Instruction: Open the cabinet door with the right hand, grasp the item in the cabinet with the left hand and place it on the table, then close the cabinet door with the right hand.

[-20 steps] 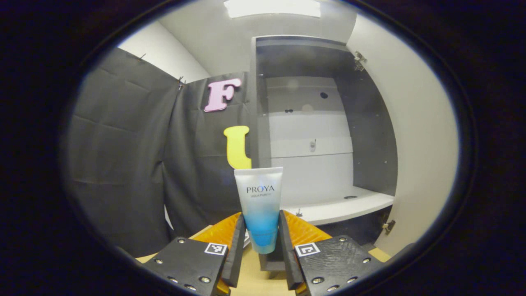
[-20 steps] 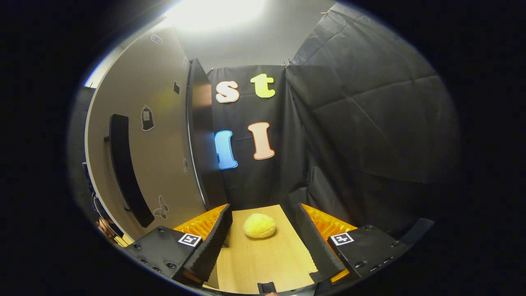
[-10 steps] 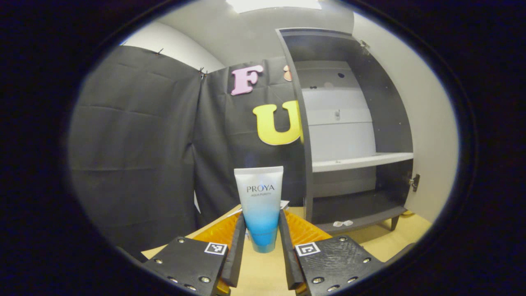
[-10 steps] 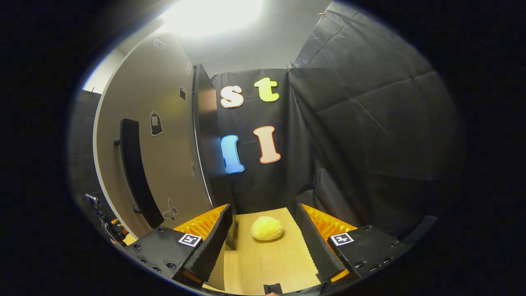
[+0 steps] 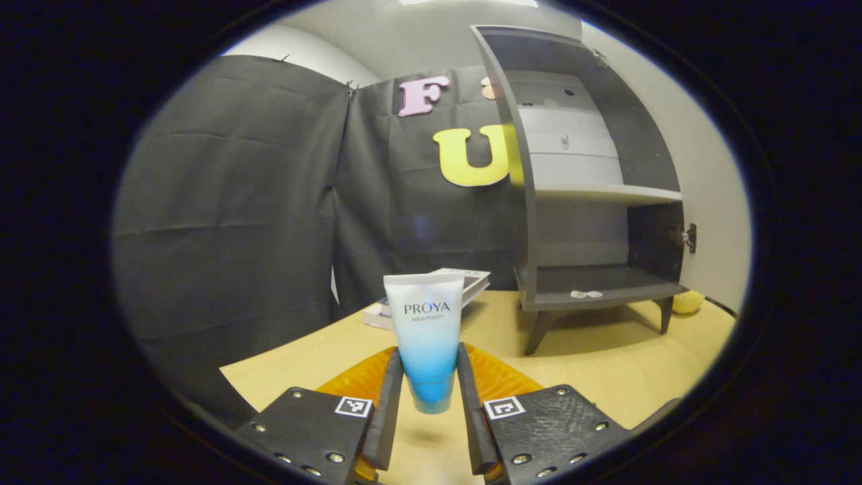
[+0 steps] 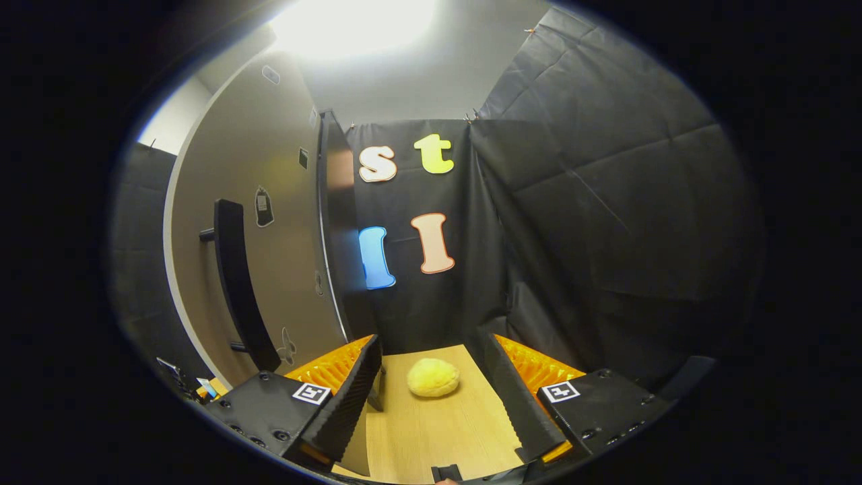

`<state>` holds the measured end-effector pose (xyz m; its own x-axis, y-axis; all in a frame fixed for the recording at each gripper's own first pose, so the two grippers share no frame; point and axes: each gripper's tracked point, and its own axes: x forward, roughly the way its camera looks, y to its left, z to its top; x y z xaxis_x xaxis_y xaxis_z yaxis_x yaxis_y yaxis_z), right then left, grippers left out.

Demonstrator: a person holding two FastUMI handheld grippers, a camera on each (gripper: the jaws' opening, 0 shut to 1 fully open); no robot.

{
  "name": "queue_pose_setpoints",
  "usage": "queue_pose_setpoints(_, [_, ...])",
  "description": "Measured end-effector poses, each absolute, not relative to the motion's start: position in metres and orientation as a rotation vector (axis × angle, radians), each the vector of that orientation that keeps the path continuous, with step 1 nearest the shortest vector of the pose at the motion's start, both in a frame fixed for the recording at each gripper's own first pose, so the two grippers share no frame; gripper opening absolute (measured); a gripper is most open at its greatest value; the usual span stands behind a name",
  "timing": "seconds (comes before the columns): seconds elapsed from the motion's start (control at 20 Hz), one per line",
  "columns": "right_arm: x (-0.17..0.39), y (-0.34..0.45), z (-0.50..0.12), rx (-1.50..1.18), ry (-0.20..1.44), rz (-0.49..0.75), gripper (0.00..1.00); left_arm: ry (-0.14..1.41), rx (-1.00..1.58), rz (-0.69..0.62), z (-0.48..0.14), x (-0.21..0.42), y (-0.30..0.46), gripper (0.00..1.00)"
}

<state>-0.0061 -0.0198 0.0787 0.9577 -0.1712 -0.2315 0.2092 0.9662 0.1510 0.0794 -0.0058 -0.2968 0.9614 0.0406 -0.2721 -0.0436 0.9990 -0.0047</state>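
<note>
Standing on the table (image 5: 606, 364) at the right of the left gripper view, the open cabinet (image 5: 592, 195) shows a pale shelf and a dark floor, with some small pale thing on that floor which I cannot make out. Its door (image 6: 256, 222), seen in the right gripper view, is swung wide, the long dark handle (image 6: 239, 283) running down it. A flat box (image 5: 438, 289) lies on the table near the cloth wall. The left gripper (image 5: 427, 394) has its jaws closed on the lower, blue end of the tube (image 5: 424, 337), which stands upright, above the table and well clear of the cabinet. Such a tube is probably light, soft-walled and a little slippery, so a hold low on the firmer cap end suits it. The right gripper (image 6: 431, 391) has its jaws wide and holding nothing, with a small yellow sponge (image 6: 433, 377) on the table between them.
</note>
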Motion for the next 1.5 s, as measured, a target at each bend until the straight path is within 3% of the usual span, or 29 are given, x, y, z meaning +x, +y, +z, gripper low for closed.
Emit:
queue_pose_setpoints(0.55, [-0.005,-0.003,0.073,0.161,0.257,-0.174,0.98,0.339,0.0,0.063,-0.358,0.043,-0.007,0.49])
queue_pose_setpoints(1.0, [0.006,0.013,0.068,0.156,0.267,-0.138,0.98,0.345,0.035,0.083,-0.368,0.02,-0.011,0.45])
queue_pose_setpoints(1.1, [0.007,0.014,0.067,0.156,0.267,-0.135,0.98,0.358,0.04,0.084,-0.367,0.019,-0.013,0.57])
queue_pose_setpoints(1.25, [0.008,0.01,0.066,0.158,0.26,-0.137,0.98,0.351,0.065,0.082,-0.354,0.02,-0.014,0.92])
queue_pose_setpoints(1.5, [0.01,0.003,0.068,0.179,0.241,-0.136,0.98,0.333,0.089,0.089,-0.324,0.026,-0.012,0.89])
